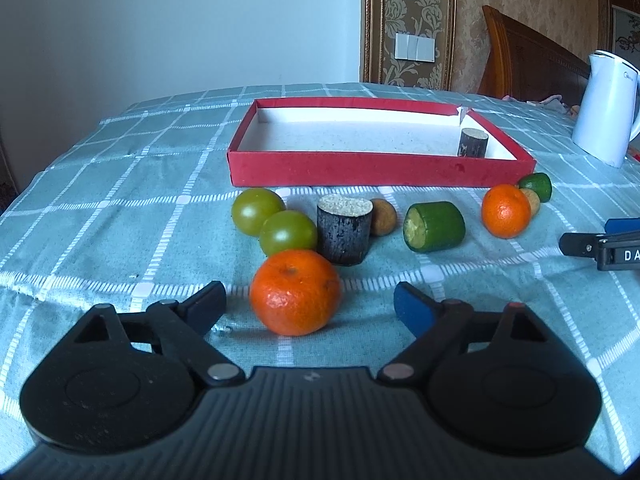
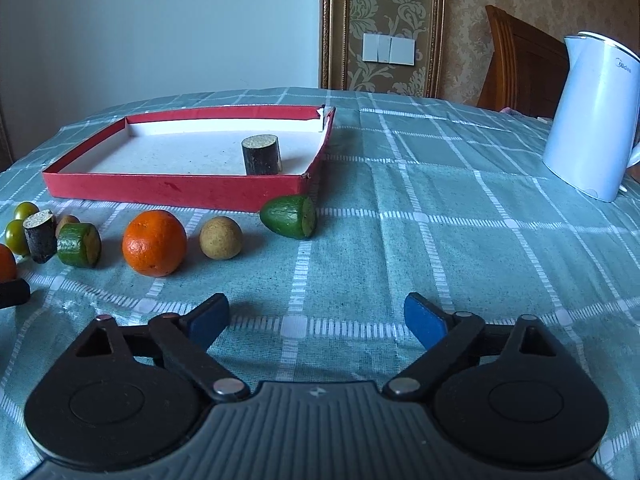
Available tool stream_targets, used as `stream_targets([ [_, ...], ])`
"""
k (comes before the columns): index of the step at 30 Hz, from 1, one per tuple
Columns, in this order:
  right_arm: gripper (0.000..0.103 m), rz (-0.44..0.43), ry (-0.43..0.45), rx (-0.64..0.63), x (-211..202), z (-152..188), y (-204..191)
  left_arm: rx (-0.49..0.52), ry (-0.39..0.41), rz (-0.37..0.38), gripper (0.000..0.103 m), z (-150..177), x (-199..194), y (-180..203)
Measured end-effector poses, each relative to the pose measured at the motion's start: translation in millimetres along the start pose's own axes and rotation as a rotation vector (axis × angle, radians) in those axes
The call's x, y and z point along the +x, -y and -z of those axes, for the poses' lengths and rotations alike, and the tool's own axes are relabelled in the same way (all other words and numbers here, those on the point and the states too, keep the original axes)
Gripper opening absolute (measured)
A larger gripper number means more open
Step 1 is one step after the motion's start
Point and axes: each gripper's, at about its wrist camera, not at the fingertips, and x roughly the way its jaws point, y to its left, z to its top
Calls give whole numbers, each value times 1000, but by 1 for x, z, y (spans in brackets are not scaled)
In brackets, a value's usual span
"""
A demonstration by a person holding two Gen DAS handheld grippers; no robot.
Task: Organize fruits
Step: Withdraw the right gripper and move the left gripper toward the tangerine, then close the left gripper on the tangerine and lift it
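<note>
A near orange point(image 1: 295, 292) lies between the fingers of my left gripper point(image 1: 310, 294), which is open with its pads clear of the fruit. Behind it sit two green tomatoes point(image 1: 258, 210), a dark sugarcane piece point(image 1: 344, 230), a brown round fruit point(image 1: 383, 217), a green cut piece point(image 1: 434, 226) and a second orange point(image 1: 506, 210). The red box point(image 1: 380, 168) holds one dark piece point(image 1: 473, 142). My right gripper point(image 2: 317, 306) is open over bare cloth. Left of it lie an orange point(image 2: 154, 242), a brown fruit point(image 2: 221, 238) and a green cut end point(image 2: 290, 216).
A white kettle point(image 2: 592, 120) stands at the right of the checked tablecloth. A wooden chair back point(image 2: 520, 60) rises behind the table. The cloth falls away at the left edge point(image 1: 24, 208). A finger of the other gripper point(image 1: 600, 246) enters the left wrist view from the right.
</note>
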Motion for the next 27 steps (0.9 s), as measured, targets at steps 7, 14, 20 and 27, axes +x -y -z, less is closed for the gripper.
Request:
stream_targets([
  [7,103,-1,-11,25,2,0,4,-5,-2,-2,85,-1,0,-1],
  [14,103,-1,-11,25,2,0,4,-9,6,11,70,0,-3,-3],
  [20,103,-1,-12,24,2,0,4,-3,18,12,53,2,-7,-3],
  [27,103,-1,-12,24,2,0,4,-14,29,0,41,4,-10,-7],
])
